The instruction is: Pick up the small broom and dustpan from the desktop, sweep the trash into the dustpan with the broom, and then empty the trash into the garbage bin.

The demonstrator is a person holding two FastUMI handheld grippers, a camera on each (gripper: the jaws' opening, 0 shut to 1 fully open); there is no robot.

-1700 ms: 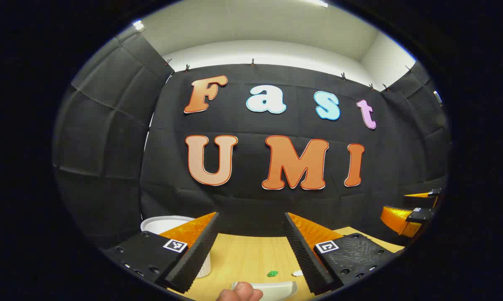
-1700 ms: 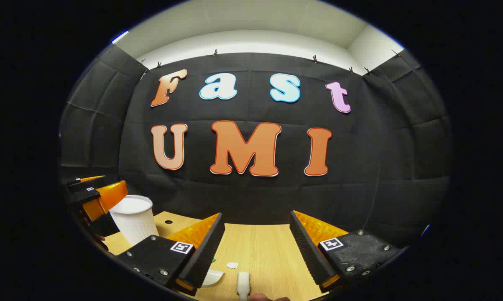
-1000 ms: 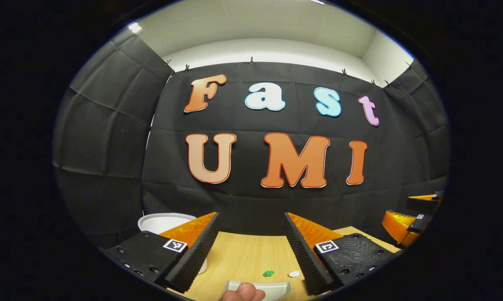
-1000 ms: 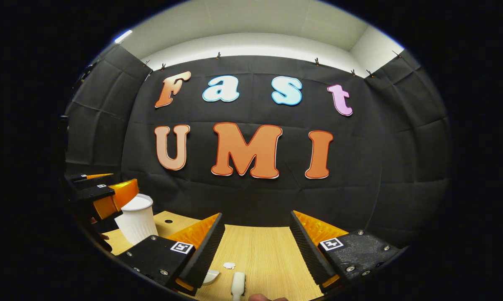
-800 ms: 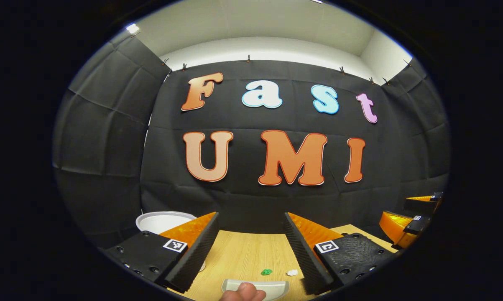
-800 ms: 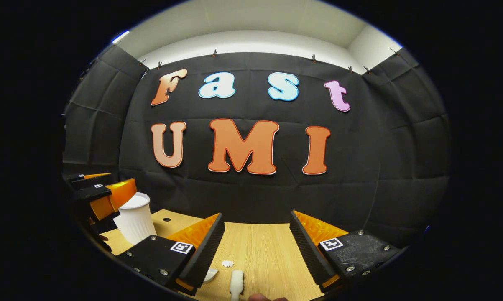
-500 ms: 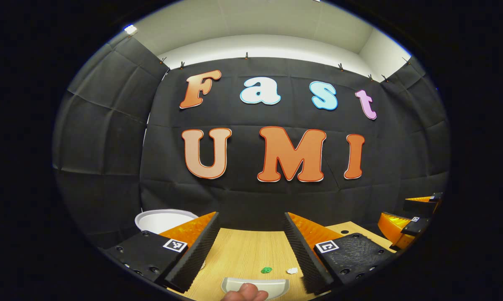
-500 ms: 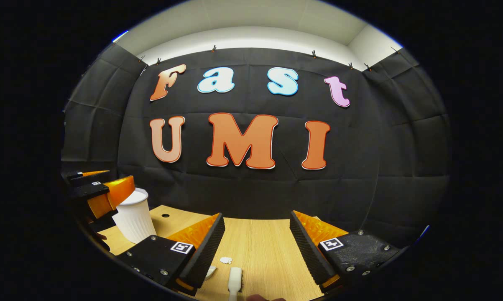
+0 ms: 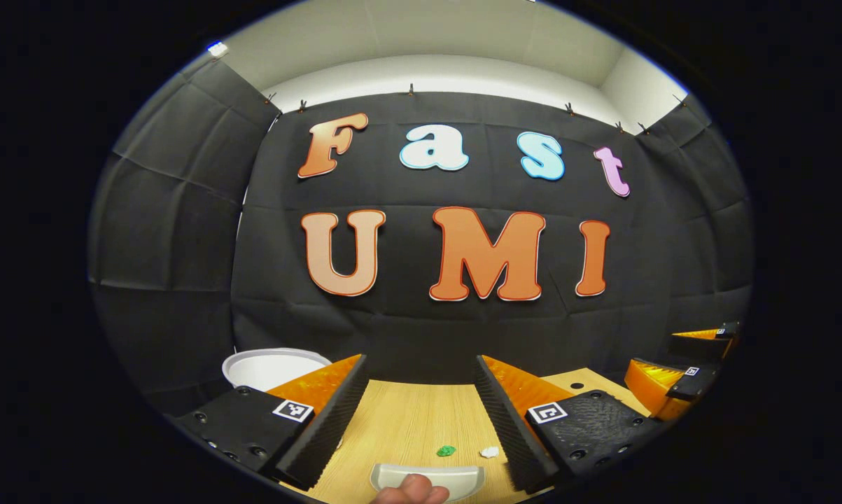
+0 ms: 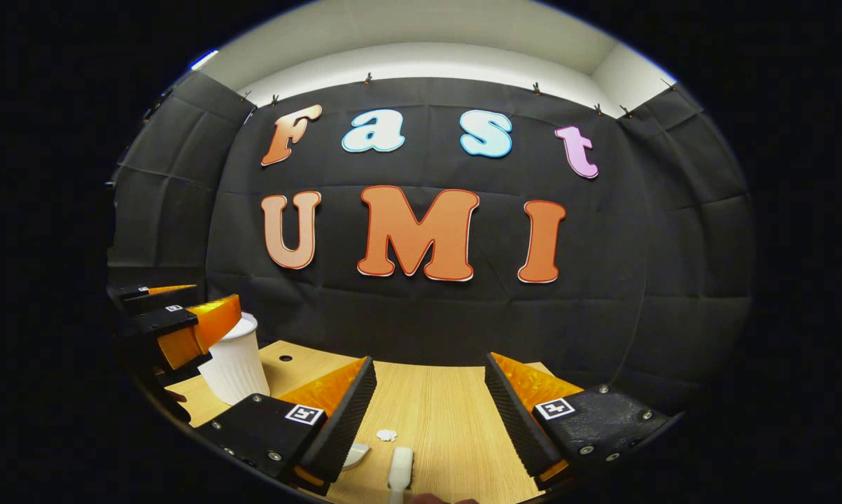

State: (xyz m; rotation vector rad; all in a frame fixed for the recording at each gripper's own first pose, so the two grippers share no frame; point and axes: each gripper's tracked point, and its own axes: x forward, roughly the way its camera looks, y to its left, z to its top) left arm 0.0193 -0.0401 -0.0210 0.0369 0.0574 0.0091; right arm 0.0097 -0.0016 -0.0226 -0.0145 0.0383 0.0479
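Both the left gripper [image 9: 421,392] and right gripper [image 10: 427,392] hover jaws apart, empty, above the desktop [image 10: 448,420]; dustpan [image 9: 427,477] and broom [image 10: 400,465] lie just below them, near white trash [image 10: 386,435], so a clumsy descent risks scattering it.

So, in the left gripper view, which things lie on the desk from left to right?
White garbage bin → dustpan → green scrap → white scrap → right gripper at the far right.
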